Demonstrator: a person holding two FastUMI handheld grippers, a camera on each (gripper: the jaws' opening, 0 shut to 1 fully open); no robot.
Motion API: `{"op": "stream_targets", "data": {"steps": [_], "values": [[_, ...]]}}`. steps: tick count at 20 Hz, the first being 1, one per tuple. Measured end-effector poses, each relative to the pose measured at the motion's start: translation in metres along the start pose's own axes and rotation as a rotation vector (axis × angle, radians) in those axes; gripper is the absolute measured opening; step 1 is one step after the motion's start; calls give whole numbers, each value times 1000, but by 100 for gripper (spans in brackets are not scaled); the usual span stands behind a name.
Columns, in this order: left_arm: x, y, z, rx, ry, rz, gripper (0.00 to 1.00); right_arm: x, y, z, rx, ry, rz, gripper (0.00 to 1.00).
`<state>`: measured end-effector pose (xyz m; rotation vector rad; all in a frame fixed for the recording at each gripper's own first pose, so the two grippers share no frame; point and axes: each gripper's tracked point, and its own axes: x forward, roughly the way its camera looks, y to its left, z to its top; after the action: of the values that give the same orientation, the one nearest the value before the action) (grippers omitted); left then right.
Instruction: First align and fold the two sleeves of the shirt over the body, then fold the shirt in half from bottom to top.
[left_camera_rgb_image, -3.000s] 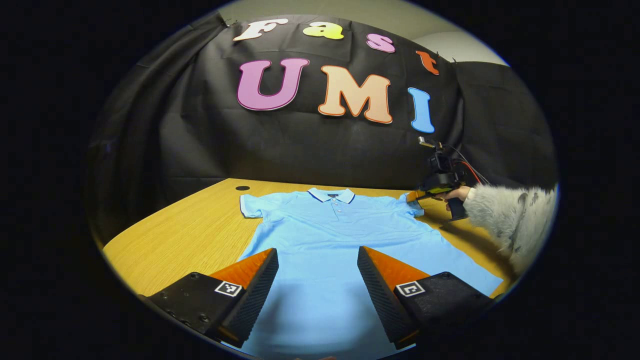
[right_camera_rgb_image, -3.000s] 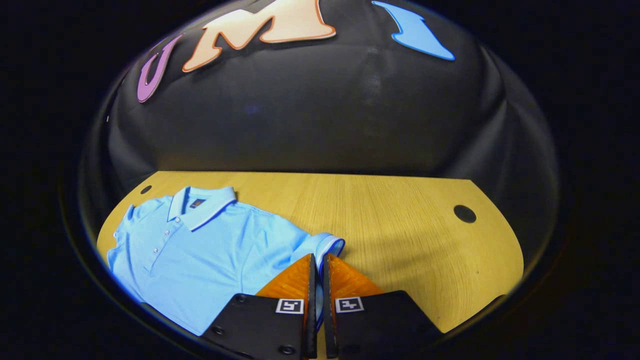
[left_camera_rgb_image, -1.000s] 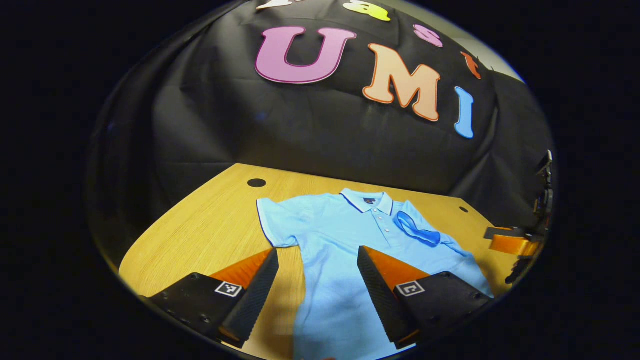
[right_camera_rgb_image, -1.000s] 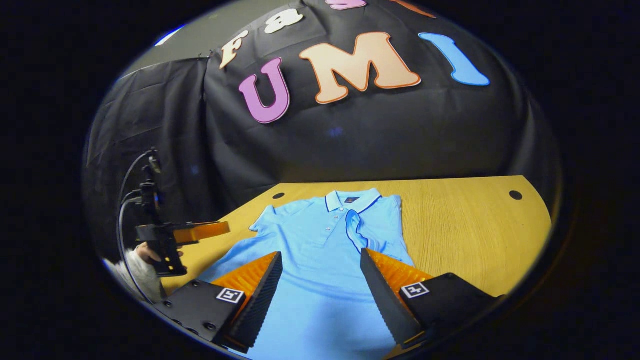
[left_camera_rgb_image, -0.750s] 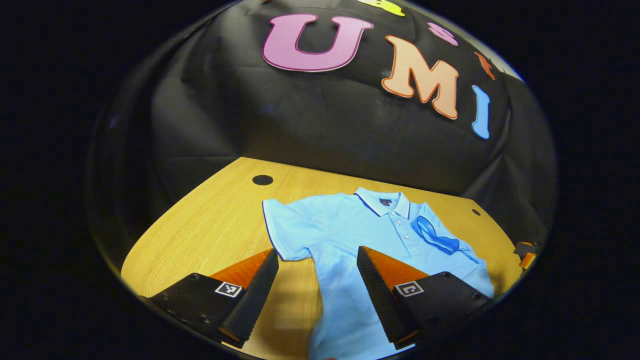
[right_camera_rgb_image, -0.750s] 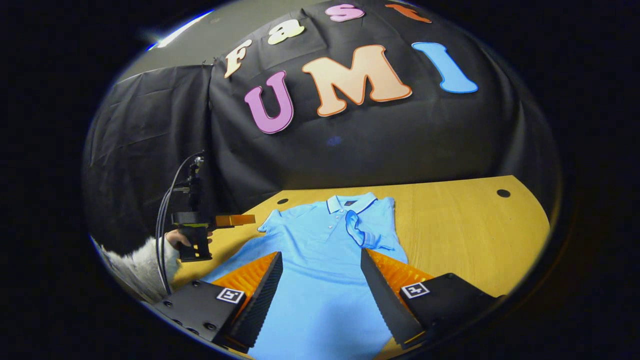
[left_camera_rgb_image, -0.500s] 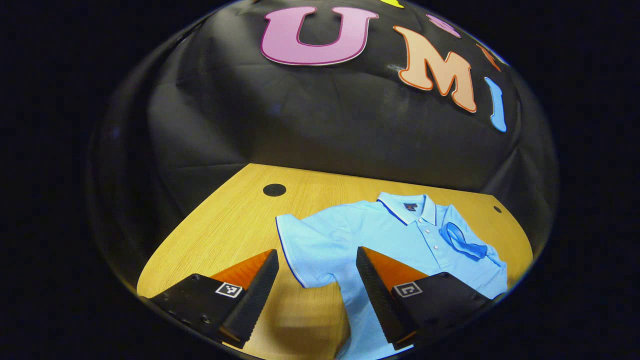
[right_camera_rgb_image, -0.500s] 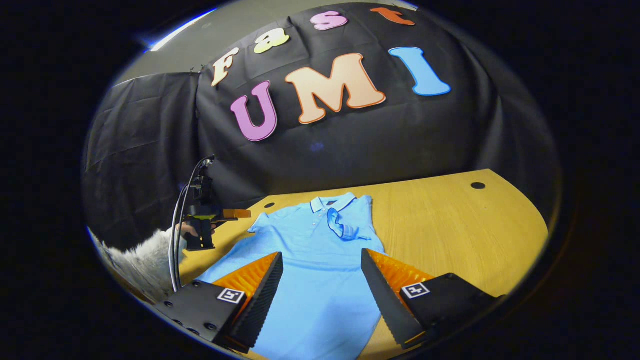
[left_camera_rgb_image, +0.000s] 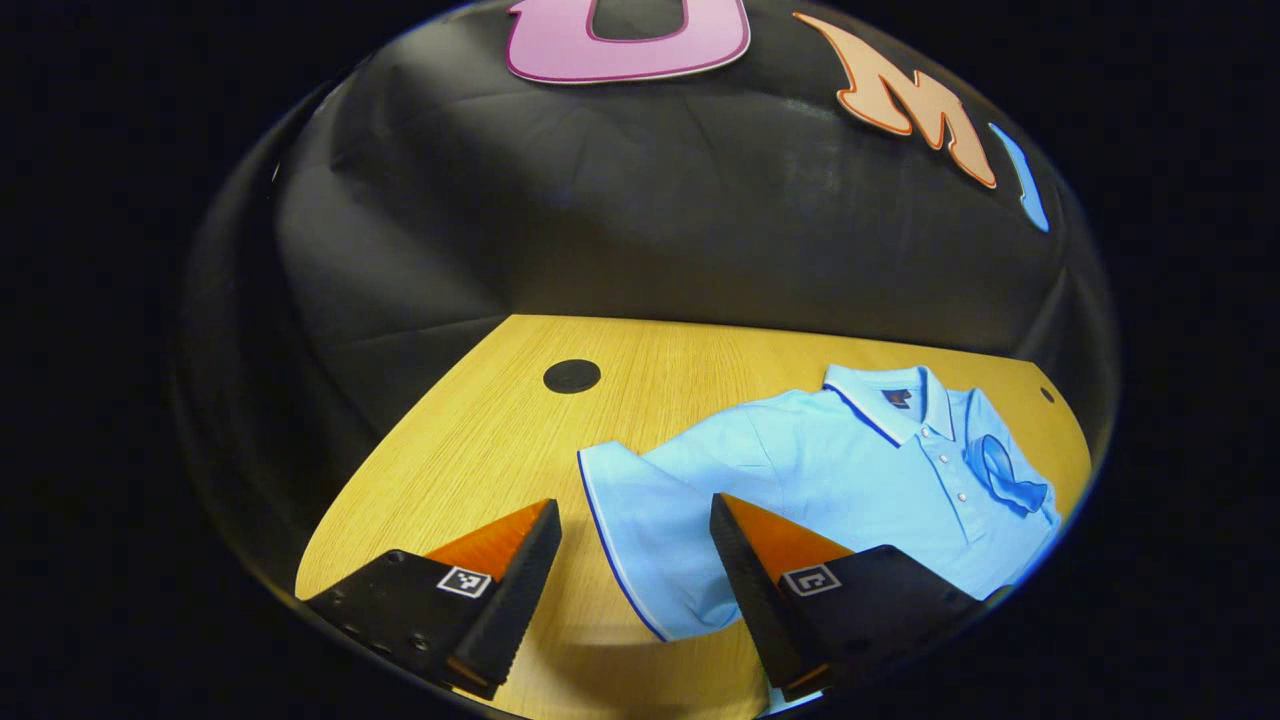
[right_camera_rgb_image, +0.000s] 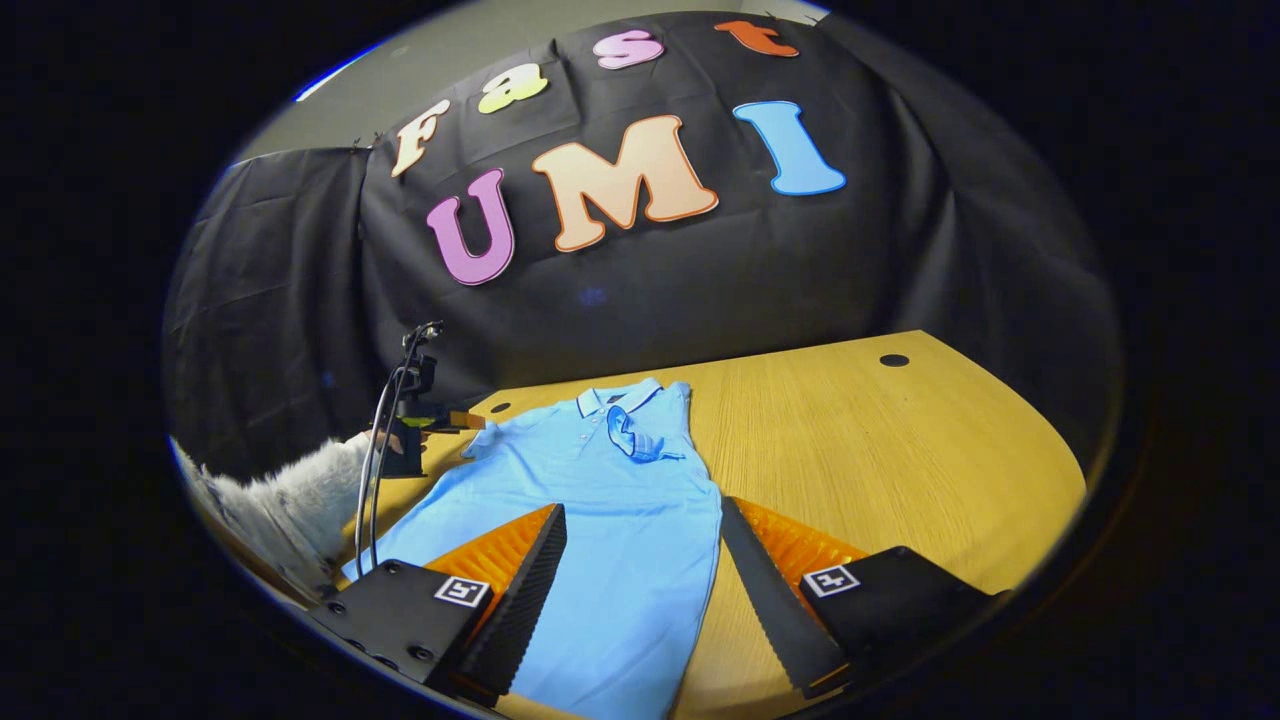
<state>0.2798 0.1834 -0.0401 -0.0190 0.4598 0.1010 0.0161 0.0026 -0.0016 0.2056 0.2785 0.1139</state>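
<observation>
A light blue polo shirt (left_camera_rgb_image: 840, 470) lies face up on the wooden table (left_camera_rgb_image: 480, 440). One sleeve (left_camera_rgb_image: 1000, 475) is folded over the chest near the buttons. The other sleeve (left_camera_rgb_image: 640, 530) lies flat and spread out, and my left gripper (left_camera_rgb_image: 635, 520) hangs open just above it, its cuff edge between the fingers. In the right gripper view the shirt (right_camera_rgb_image: 590, 500) runs toward me; my right gripper (right_camera_rgb_image: 640, 530) is open above its lower body. The left gripper (right_camera_rgb_image: 440, 420) and the fluffy-sleeved hand (right_camera_rgb_image: 290, 500) holding it appear by the spread sleeve (right_camera_rgb_image: 485, 440).
Round cable holes sit in the table: one near the back left (left_camera_rgb_image: 572, 376), one at the back right (right_camera_rgb_image: 894, 360). Black cloth walls close off the back and the sides. Bare wood (right_camera_rgb_image: 900, 460) stretches to the right of the shirt.
The right gripper let go of one sleeve after laying it over the chest and drew back toward the hem, open. The left gripper moved forward and left to the other sleeve.
</observation>
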Motion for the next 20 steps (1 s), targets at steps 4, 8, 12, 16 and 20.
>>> {"op": "stream_targets", "data": {"steps": [4,8,12,16,20], "values": [[7,0,-10,-8,19,3,89,-2,-7,8,34,-24,-19,98],[13,2,-20,3,48,8,88,-3,-19,17,69,-57,-47,98],[14,1,-21,6,44,0,88,-7,-27,18,84,-69,-66,98],[15,-3,-22,8,50,-23,85,-4,-32,7,103,-51,-74,98],[15,-10,-23,28,61,-55,66,-3,-33,-7,128,-24,-78,98]]}}
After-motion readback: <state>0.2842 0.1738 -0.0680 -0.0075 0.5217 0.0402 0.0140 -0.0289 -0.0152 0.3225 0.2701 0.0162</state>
